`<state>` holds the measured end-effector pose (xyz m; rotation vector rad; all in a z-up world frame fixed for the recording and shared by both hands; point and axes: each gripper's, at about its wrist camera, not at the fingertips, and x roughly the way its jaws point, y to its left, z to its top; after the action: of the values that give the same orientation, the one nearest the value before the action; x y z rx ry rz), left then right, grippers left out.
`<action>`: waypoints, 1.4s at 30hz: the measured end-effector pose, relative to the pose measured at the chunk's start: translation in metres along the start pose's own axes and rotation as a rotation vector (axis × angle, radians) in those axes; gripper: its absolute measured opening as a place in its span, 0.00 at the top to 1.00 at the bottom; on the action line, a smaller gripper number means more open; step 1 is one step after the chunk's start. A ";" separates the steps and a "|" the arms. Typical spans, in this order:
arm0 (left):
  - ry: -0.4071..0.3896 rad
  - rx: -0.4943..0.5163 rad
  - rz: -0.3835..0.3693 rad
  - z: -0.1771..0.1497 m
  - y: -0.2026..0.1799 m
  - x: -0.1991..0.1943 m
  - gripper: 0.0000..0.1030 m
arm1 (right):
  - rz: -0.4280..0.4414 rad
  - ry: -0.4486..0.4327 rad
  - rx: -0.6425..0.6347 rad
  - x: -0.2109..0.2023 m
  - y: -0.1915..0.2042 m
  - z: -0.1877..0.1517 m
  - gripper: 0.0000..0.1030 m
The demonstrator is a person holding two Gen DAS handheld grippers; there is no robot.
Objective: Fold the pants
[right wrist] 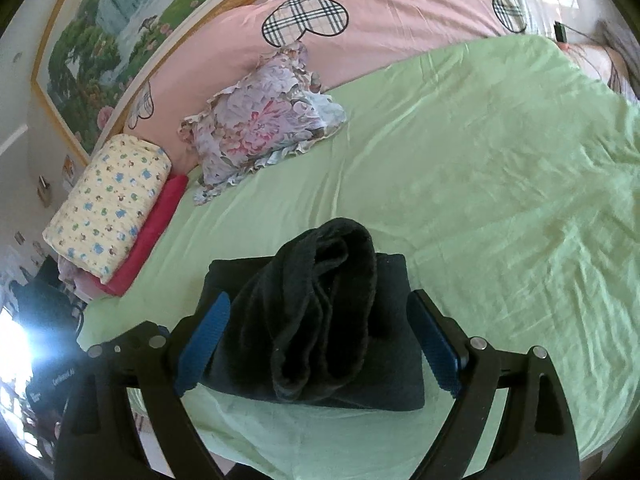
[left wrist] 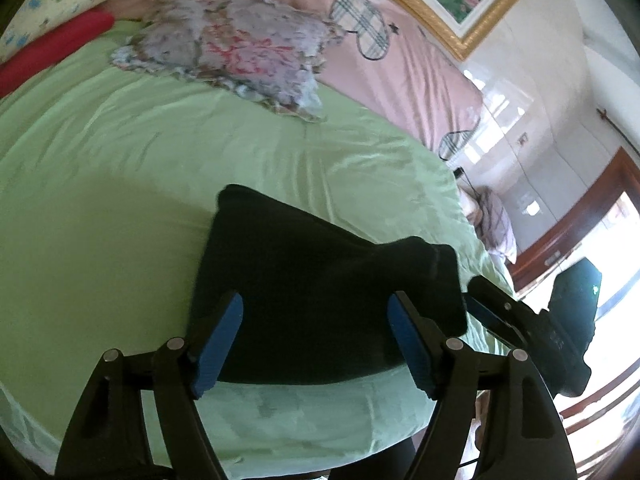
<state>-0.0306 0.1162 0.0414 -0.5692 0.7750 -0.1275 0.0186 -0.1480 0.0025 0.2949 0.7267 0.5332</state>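
Dark folded pants [left wrist: 320, 264] lie on the green bedsheet [left wrist: 120, 200] near the bed's front edge. My left gripper [left wrist: 316, 300] is open, its blue pads standing to either side of the bundle's near part without pressing it. In the right wrist view the pants [right wrist: 320, 320] form a flat rectangle with the waistband end rolled loosely on top. My right gripper [right wrist: 320, 298] is open and straddles the bundle, its pads beside the cloth edges. The right gripper's fingers [left wrist: 492, 308] show at the pants' right corner in the left wrist view.
A floral frilled pillow [right wrist: 260, 124] lies toward the head of the bed. A yellow patterned folded blanket [right wrist: 108, 200] sits on red cloth [right wrist: 160, 220] at the left. A pink quilt with plaid hearts [right wrist: 380, 28] and a framed picture [right wrist: 112, 28] stand behind. The sheet's front edge [right wrist: 320, 432] is close below.
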 end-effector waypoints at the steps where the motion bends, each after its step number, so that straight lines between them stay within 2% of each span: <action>1: -0.001 -0.008 0.008 0.000 0.004 -0.001 0.26 | 0.007 -0.003 -0.007 0.001 0.001 -0.002 0.13; 8: 0.005 -0.043 0.051 0.003 0.023 0.001 0.23 | -0.056 0.014 0.002 0.009 0.001 -0.006 0.13; 13: 0.020 -0.082 0.055 0.003 0.037 0.005 0.23 | -0.062 0.018 0.048 0.013 -0.005 -0.005 0.13; 20: 0.039 -0.095 0.074 0.004 0.043 0.013 0.23 | -0.051 0.051 0.106 0.023 -0.019 -0.009 0.13; 24: 0.061 -0.099 0.084 0.003 0.043 0.020 0.23 | -0.006 0.084 0.172 0.030 -0.033 -0.013 0.13; 36: 0.122 -0.106 0.122 0.005 0.048 0.048 0.23 | 0.024 0.121 0.213 0.043 -0.048 -0.020 0.13; 38: 0.130 -0.107 0.130 0.006 0.048 0.052 0.23 | 0.060 0.119 0.228 0.043 -0.054 -0.023 0.20; 39: 0.134 -0.109 0.133 0.006 0.049 0.054 0.23 | 0.081 0.119 0.229 0.044 -0.057 -0.023 0.30; 42: 0.144 -0.111 0.138 0.007 0.050 0.058 0.23 | 0.104 0.120 0.226 0.044 -0.061 -0.024 0.34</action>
<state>0.0113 0.1437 -0.0175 -0.6145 0.9629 0.0018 0.0512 -0.1724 -0.0656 0.5164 0.8937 0.5716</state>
